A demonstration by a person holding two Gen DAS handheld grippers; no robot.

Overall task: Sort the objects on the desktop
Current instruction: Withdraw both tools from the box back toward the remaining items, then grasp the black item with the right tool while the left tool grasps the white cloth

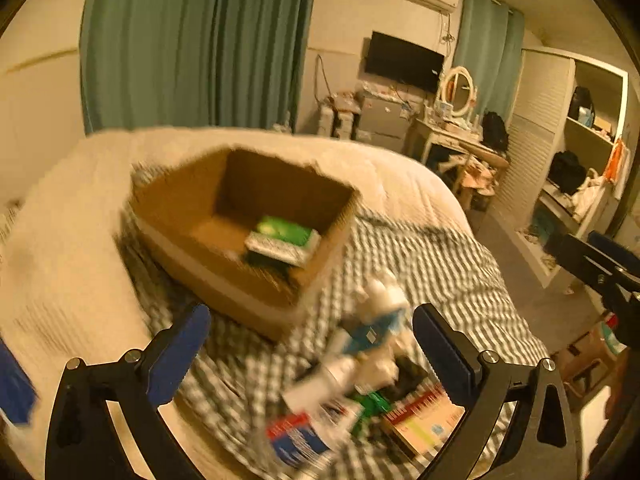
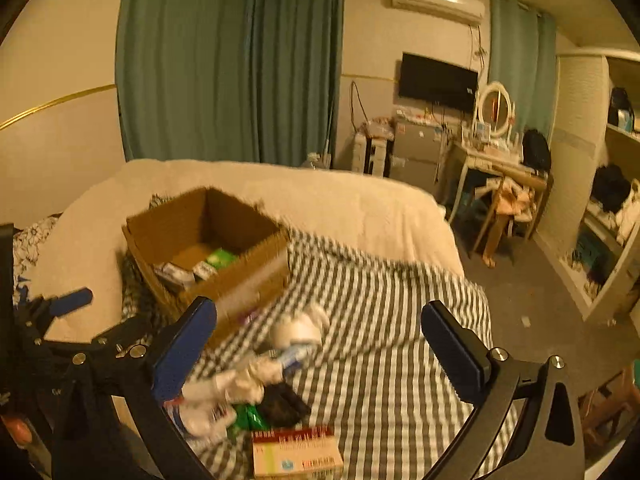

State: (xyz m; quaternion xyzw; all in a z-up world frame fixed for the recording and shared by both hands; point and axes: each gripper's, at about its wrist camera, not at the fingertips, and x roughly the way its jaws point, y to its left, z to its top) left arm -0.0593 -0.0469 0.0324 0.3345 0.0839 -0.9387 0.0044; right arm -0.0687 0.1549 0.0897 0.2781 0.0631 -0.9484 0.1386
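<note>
L claw [image 1: 312, 332] wide open, nothing between the pads, hovering over the checked sheet [image 1: 440, 264]. R claw [image 2: 320, 332] same: wide open, empty.

Cardboard box [image 1: 224, 208] sits ahead and slightly left of L claw, on the bed, flaps up. Inside: green pack [image 1: 284, 230] on top of a white/grey pack, against the near-right wall. From R cam the box [image 2: 240, 276] is ahead-left, just past R's left finger.

Loose pile lies low between L claw's fingers, nearer the right one: white bottle w/ blue label [image 1: 380, 320], blurred; red/blue box [image 1: 296, 436] below it; beige box w/ red stripe [image 1: 424, 416] just inside the right finger; small green pack between those two. Dark item next to it, can't ID.

R cam: same pile sits toward R's left finger; beige box [image 2: 296, 454] at bottom centre, white bottle [image 2: 298, 332] centre. R half of the gap is bare sheet.

White blanket [image 1: 80, 240] left of and behind the box. Heavy motion blur in L view.
</note>
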